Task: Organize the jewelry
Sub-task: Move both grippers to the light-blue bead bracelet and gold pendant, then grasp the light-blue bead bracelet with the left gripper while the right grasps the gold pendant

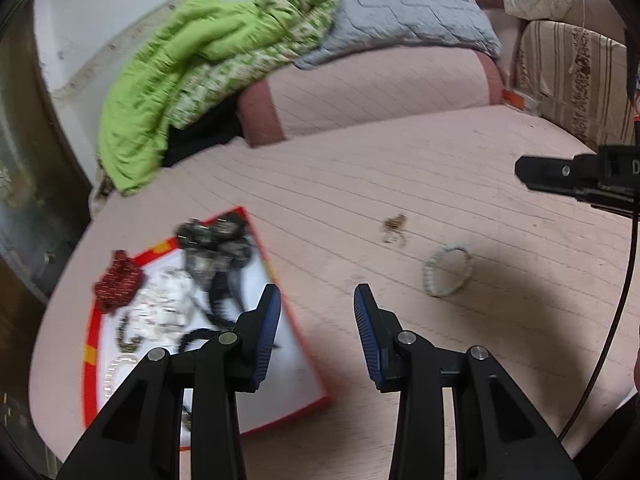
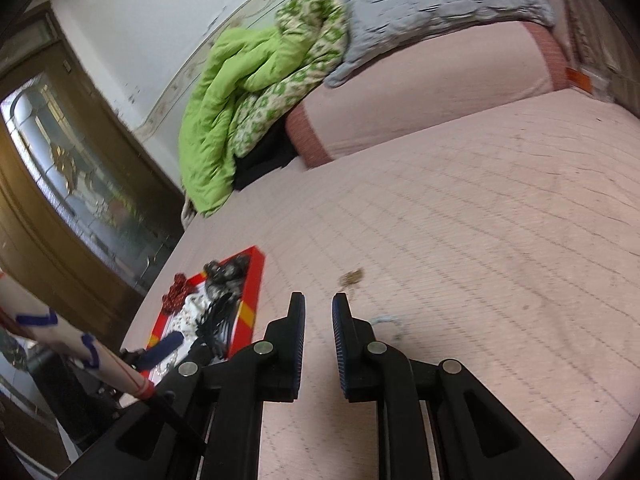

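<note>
A red-rimmed white tray (image 1: 304, 364) (image 2: 250, 300) lies on the pink bed cover at the left. It holds black beaded pieces (image 1: 216, 248), a red piece (image 1: 118, 282) and pale pearl strands (image 1: 164, 308). A small gold piece (image 1: 394, 228) (image 2: 352, 277) and a pale bead bracelet (image 1: 448, 274) (image 2: 386, 322) lie loose on the cover to the tray's right. My left gripper (image 1: 318, 320) hangs open over the tray's right edge with nothing between its fingers. My right gripper (image 2: 319, 320) stands with a narrow gap and nothing in it, just short of the gold piece and bracelet.
A green quilt (image 1: 168, 80), a grey blanket (image 1: 404, 4) and a folded pink pad (image 1: 376, 84) are heaped at the back of the bed. A striped cushion (image 1: 572, 68) stands far right. A wooden door with glass (image 2: 60, 168) is at left. A person's sleeve (image 2: 60, 336) shows at lower left.
</note>
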`<move>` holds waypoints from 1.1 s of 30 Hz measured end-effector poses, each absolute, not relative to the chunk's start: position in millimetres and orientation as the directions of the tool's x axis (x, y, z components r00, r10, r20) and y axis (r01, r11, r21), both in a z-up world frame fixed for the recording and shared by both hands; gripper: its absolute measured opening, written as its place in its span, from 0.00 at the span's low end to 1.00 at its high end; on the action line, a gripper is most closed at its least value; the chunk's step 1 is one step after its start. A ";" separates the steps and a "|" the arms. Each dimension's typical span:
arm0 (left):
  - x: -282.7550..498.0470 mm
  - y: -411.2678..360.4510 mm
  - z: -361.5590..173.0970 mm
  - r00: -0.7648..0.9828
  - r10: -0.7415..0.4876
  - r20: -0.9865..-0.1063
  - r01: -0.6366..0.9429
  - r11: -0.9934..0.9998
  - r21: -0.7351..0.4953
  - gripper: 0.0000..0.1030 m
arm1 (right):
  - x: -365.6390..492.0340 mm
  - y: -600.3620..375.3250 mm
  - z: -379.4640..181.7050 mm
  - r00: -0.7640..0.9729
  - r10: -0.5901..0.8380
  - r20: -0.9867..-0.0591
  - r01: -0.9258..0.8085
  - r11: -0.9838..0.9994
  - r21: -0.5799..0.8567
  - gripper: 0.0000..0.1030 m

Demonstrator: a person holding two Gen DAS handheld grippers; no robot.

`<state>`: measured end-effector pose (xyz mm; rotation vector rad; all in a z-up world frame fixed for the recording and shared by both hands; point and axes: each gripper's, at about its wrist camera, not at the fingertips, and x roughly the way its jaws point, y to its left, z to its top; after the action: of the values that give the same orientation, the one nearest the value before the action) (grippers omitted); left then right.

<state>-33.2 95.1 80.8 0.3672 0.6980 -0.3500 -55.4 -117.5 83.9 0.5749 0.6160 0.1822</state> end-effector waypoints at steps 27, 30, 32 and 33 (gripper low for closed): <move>18.5 61.7 61.9 0.495 -0.403 -0.770 0.549 0.832 -0.082 0.05 | -37.2 -153.5 70.3 0.801 0.283 -0.528 0.119 0.789 0.603 0.25; 15.5 87.6 85.4 0.542 -0.428 -0.723 0.531 0.841 -0.099 0.05 | -26.7 -143.8 65.7 0.787 0.275 -0.552 0.126 0.805 0.580 0.25; 17.0 106.3 98.2 0.565 -0.442 -0.697 0.518 0.847 -0.118 0.05 | -12.9 -130.8 59.4 0.763 0.276 -0.584 0.126 0.823 0.553 0.25; 17.3 114.4 102.7 0.578 -0.442 -0.686 0.513 0.851 -0.116 0.05 | -6.7 -124.7 56.6 0.754 0.280 -0.593 0.124 0.827 0.549 0.25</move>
<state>17.3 114.4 102.7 0.0984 0.7736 -0.5596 -6.7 -124.7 56.6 0.6040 0.7218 0.0913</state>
